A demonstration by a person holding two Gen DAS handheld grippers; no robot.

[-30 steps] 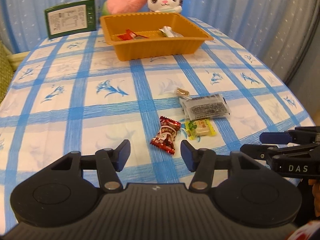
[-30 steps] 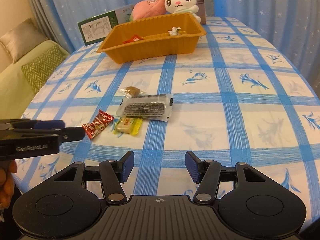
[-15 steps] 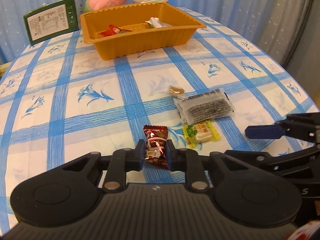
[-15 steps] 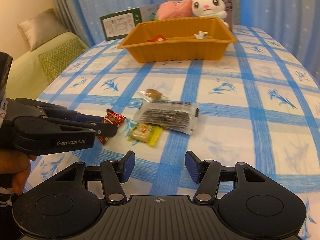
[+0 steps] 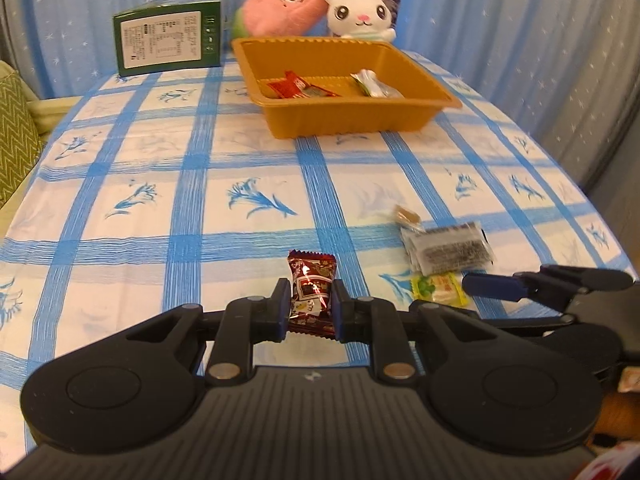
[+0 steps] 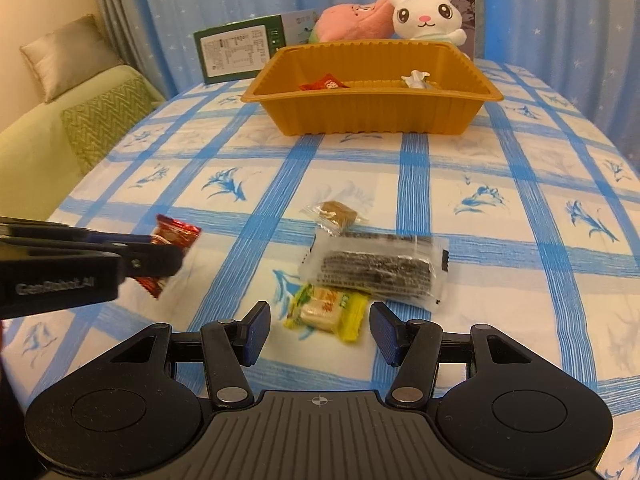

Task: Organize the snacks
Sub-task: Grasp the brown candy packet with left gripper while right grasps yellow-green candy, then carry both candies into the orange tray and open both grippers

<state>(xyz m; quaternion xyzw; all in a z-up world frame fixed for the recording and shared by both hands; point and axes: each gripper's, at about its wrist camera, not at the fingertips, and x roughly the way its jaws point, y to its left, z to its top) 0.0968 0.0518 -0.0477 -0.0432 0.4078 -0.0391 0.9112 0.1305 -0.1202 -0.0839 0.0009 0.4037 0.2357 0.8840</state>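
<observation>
The left gripper is clamped on a dark red candy, its lower end hidden between the pads, while the right gripper stands apart around a yellow snack on the tablecloth, the orange tray farther back.

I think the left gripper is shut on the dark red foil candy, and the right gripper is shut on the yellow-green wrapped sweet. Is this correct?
Only one part is wrong. The right gripper is open: its fingers stand apart on either side of the yellow-green wrapped sweet, which lies on the checked tablecloth, as the right wrist view shows. The left gripper is indeed shut on the dark red foil candy.
</observation>
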